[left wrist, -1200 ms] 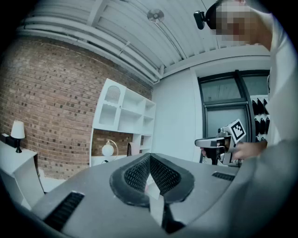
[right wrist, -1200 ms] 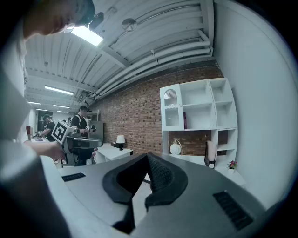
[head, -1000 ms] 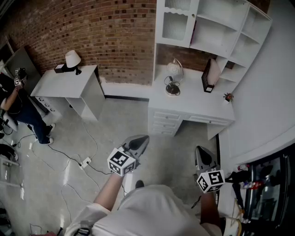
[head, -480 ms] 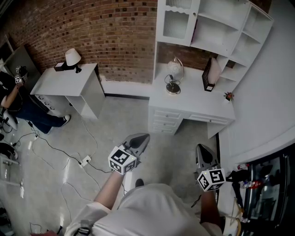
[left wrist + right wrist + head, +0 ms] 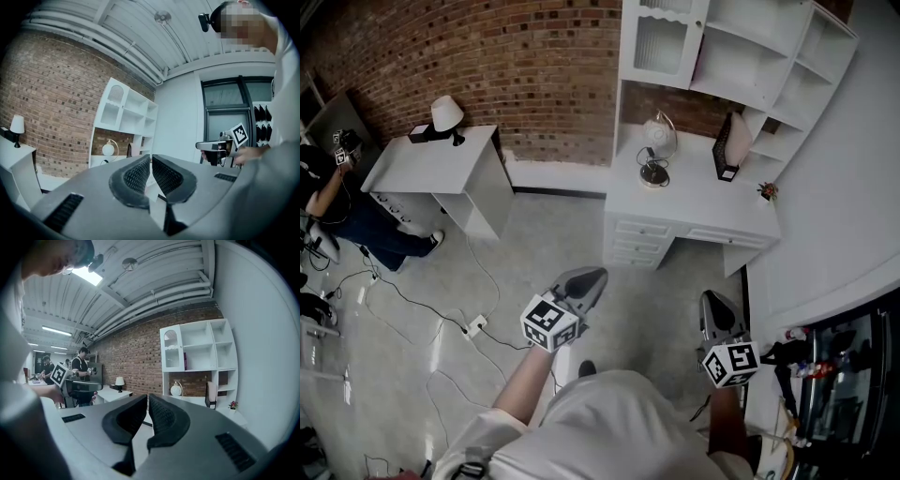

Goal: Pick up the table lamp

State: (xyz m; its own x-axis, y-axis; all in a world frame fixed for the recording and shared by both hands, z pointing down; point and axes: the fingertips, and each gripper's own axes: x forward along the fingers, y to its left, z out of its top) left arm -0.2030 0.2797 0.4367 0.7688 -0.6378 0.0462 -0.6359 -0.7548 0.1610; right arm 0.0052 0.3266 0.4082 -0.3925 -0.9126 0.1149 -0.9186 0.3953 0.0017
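Note:
A table lamp [image 5: 654, 155] with a round globe in a ring stands on the white desk [image 5: 712, 211] ahead; it also shows small in the left gripper view [image 5: 108, 149] and the right gripper view [image 5: 176, 389]. A second small lamp [image 5: 446, 114] with a white shade stands on the side table [image 5: 431, 164] at the far left. My left gripper [image 5: 591, 275] hovers over the floor, well short of the desk; its jaws are opening by a thin slit with nothing between them [image 5: 151, 157]. My right gripper [image 5: 710, 298] is shut and empty [image 5: 147, 397].
A white shelf unit [image 5: 741, 56] rises over the desk against the brick wall. A dark upright item [image 5: 731, 145] and a small plant [image 5: 767, 193] sit on the desk. Cables and a power strip [image 5: 473, 328] lie on the floor. A person [image 5: 337, 202] stands far left.
Both grippers stay where they were. The person at the far left has shifted a leg.

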